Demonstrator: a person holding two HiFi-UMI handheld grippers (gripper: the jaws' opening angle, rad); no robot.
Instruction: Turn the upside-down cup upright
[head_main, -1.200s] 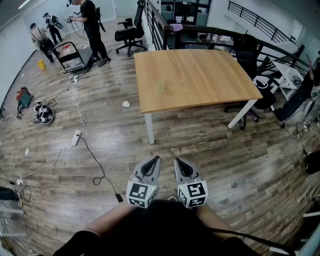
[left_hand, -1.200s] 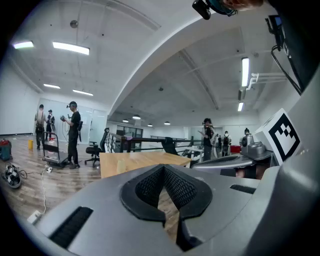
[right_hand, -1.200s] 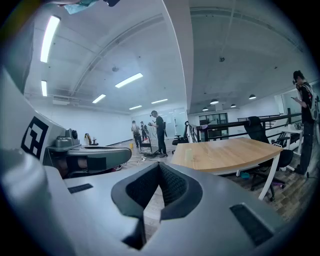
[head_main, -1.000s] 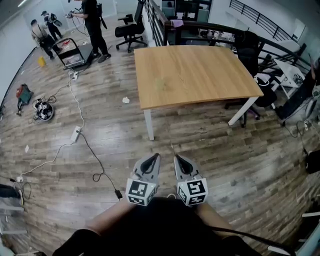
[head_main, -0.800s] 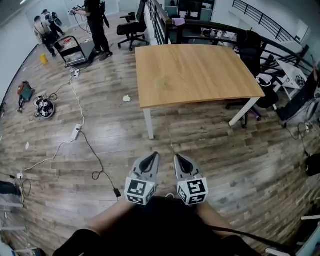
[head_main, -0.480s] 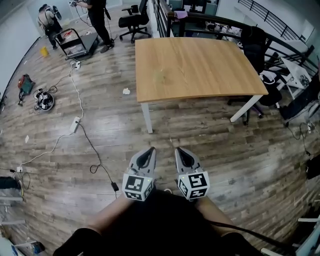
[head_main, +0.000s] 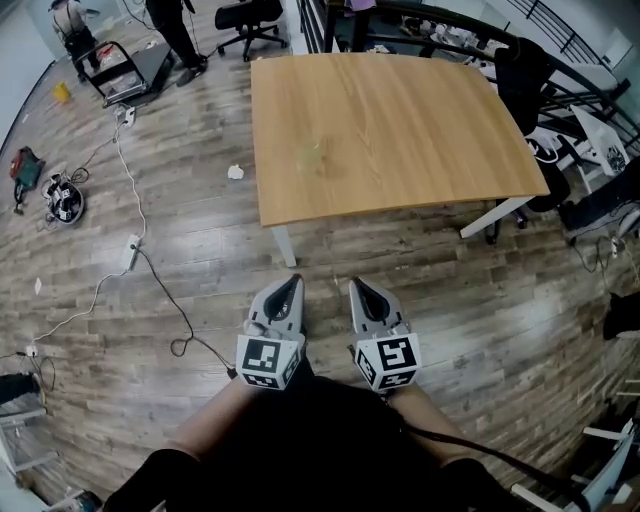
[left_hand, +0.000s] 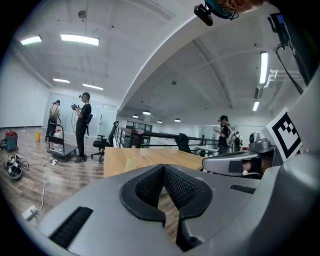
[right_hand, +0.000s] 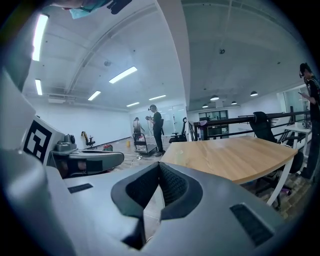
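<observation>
Table has drawn nearer since a second ago, bringing the left gripper and right gripper, each with jaws shut on nothing, toward the faint clear cup, which sits on it well ahead of the jaws, untouched, so righting has yet to begin.

Wooden tabletop on white legs, over a plank floor. To its left, a power strip with trailing cables; near the table leg, what seems crumpled paper. Farther back, a black office chair, a cart and dark railing.
</observation>
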